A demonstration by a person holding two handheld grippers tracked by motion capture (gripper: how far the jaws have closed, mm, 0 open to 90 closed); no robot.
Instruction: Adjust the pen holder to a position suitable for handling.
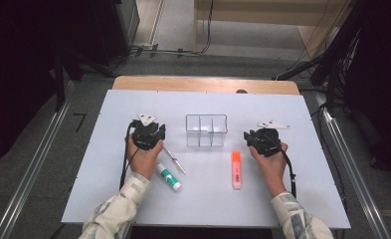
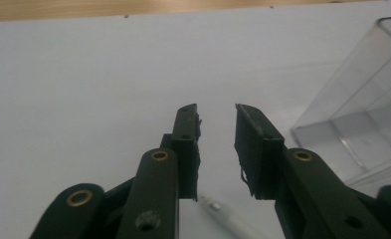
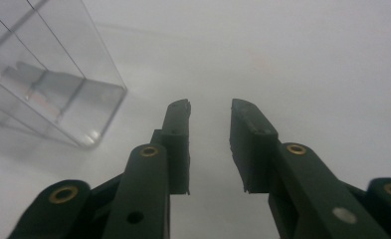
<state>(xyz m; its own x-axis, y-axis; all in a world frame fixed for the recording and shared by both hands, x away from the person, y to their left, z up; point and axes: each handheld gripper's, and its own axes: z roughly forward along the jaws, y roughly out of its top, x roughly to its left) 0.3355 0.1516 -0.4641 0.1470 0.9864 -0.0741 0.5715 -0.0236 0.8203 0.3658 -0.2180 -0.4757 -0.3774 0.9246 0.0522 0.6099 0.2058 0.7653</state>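
My left gripper (image 1: 148,127) is held over the white table (image 1: 83,164), left of a clear plastic box (image 1: 206,130) split into three compartments. Its jaws (image 2: 217,112) stand open with nothing between them; the box (image 2: 352,119) lies ahead to the right. My right gripper (image 1: 263,137) is on the other side of the box, also open and empty (image 3: 210,107), with the box (image 3: 44,79) off to its left. A white pen (image 1: 173,158) lies just right of the left hand, and its tip (image 2: 215,205) shows under the left jaws.
A white glue stick with green marking (image 1: 168,178) lies near the left forearm. An orange highlighter (image 1: 237,170) lies between the hands, nearer the right one. A wooden strip (image 1: 203,83) borders the table's far edge; metal rails and cables run beside the table.
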